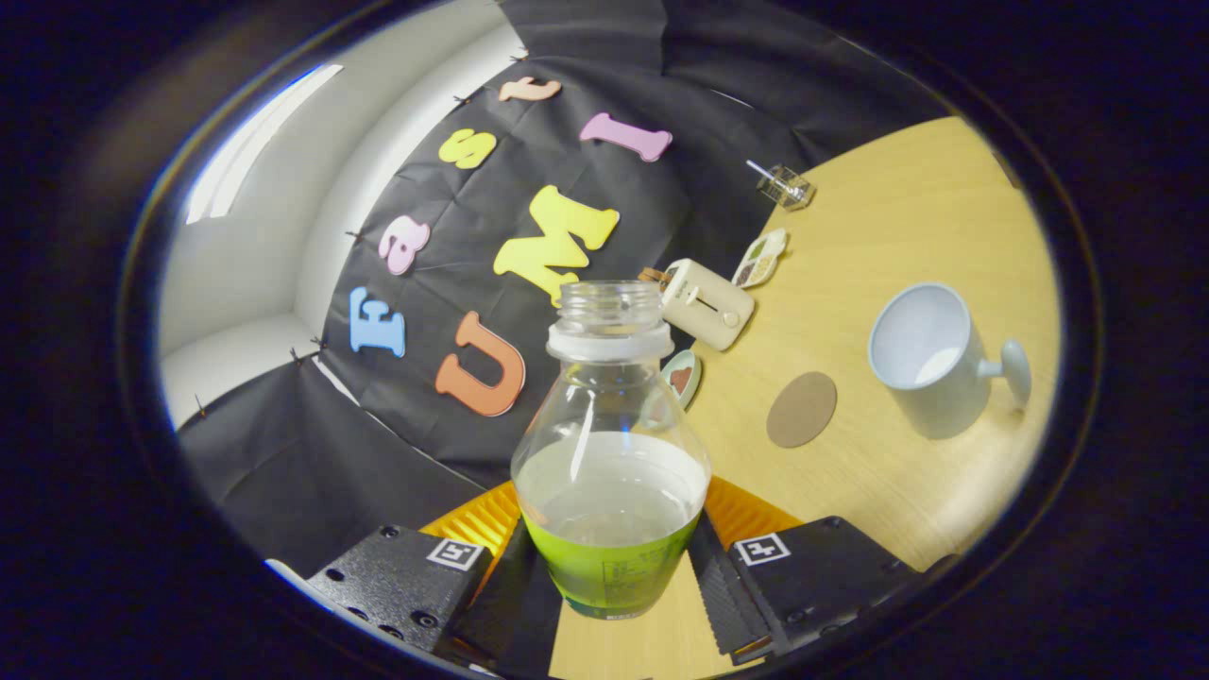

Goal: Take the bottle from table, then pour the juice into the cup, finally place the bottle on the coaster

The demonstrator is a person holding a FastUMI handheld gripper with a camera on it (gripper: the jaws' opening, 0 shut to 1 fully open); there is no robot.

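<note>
The claw (pixel 609 567) is closed on a clear plastic bottle (pixel 609 453) with a green label and no cap. Both fingers press on the sides of the bottle, low down by the label. The bottle stands between the fingers with its open mouth pointing up and away. It looks a little tipped along with the whole view, and the light juice inside fills it part way. I cannot tell if the bottom of the bottle is touching the light wooden surface (pixel 907 217) or is just above it.

Beyond the fingers and off to the right sits a white cup (pixel 930 364) with a handle. It stands on the surface, well apart from the bottle, and its handle points away from the bottle. There may be a bit of something pale in its bottom, but it is hard to tell. Between the bottle and the cup lies a round brown coaster (pixel 802 408), flat and bare.

Farther back, by the black cloth wall, are a small cream toaster (pixel 706 304), a little dish with snacks (pixel 761 258) and a small clear box (pixel 786 187).

I think the take step is done or nearly done, because the claw has a firm hold on the bottle. The pour looks like the next step. For that, the bottle needs to go over to the cup, with its mouth above the rim. Then it must tip slowly so the juice does not spill. After that the bottle goes on the coaster.
</note>
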